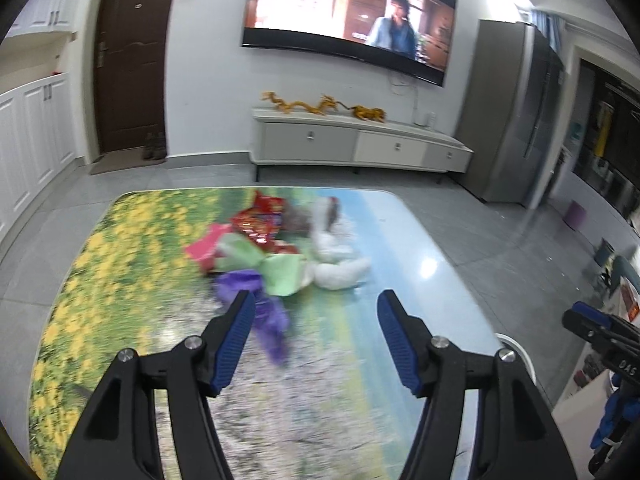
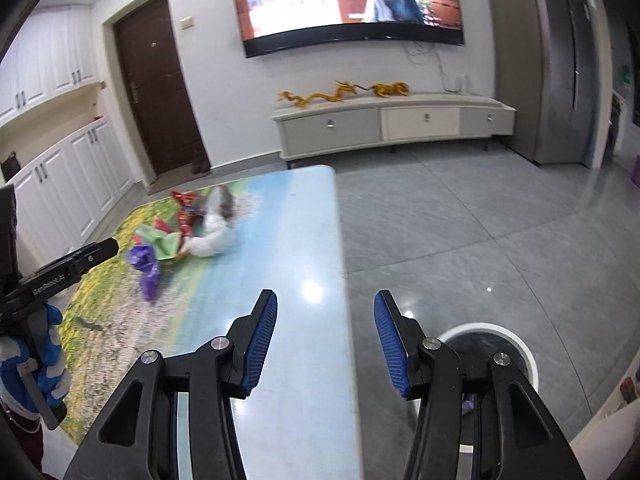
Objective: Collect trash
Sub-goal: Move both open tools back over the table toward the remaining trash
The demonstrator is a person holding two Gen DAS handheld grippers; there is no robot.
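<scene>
A pile of trash lies mid-table: purple wrapper [image 1: 264, 312] nearest, green paper [image 1: 280, 276], pink paper [image 1: 204, 248], red snack wrappers [image 1: 260, 216], white crumpled tissue [image 1: 340, 268]. My left gripper [image 1: 316, 320] is open and empty, just short of the pile, its left finger by the purple wrapper. My right gripper [image 2: 325, 320] is open and empty, above the table's right edge. The pile shows in the right wrist view too, with the purple wrapper [image 2: 146, 264] and tissue [image 2: 212, 236]. A white trash bin [image 2: 516, 344] stands on the floor below the right gripper.
The table [image 1: 360, 360] has a flower-field print. The left gripper [image 2: 80, 258] shows at the left of the right wrist view. A TV cabinet [image 1: 360, 144], a door [image 1: 128, 60] and a fridge [image 1: 516, 112] stand beyond on the grey tiled floor.
</scene>
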